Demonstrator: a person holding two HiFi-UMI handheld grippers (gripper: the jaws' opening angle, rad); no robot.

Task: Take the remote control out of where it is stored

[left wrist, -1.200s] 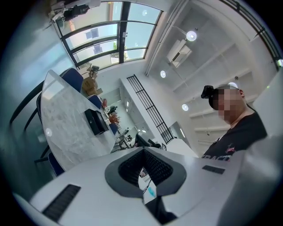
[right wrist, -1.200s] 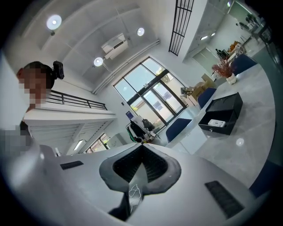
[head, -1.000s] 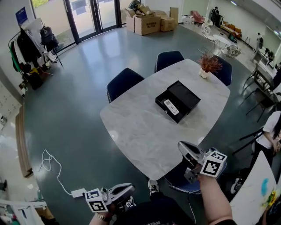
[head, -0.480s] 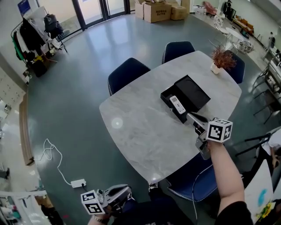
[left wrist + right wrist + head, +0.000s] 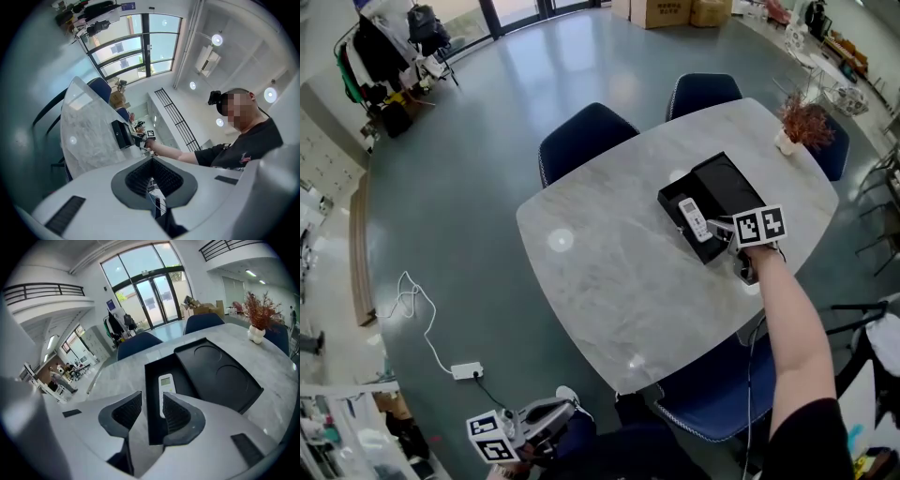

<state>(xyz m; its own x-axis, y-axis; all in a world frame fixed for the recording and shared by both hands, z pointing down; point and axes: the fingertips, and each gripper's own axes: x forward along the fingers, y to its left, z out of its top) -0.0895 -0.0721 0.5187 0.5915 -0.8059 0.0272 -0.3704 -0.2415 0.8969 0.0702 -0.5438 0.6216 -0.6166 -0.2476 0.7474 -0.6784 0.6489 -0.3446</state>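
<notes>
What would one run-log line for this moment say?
right gripper: open, jaws just been opening, nothing between them | remote control: lying in open black box | left gripper: shut, empty

Lighting is bright, even daylight.

Head view: a glare spot sits on the counter (image 5: 560, 241) just off centre at 9 o'clock. There is sheen on the floor (image 5: 619, 84) toward 12, and straight lines bow at the rim.

Right gripper view: the glass doors (image 5: 154, 291) at 12 o'clock are the brightest area. The right hand-held gripper (image 5: 151, 397) is slightly soft.

Left gripper view: the ceiling lamps (image 5: 216, 39) at 1 o'clock flare.

Corners are dark in both gripper views.
</notes>
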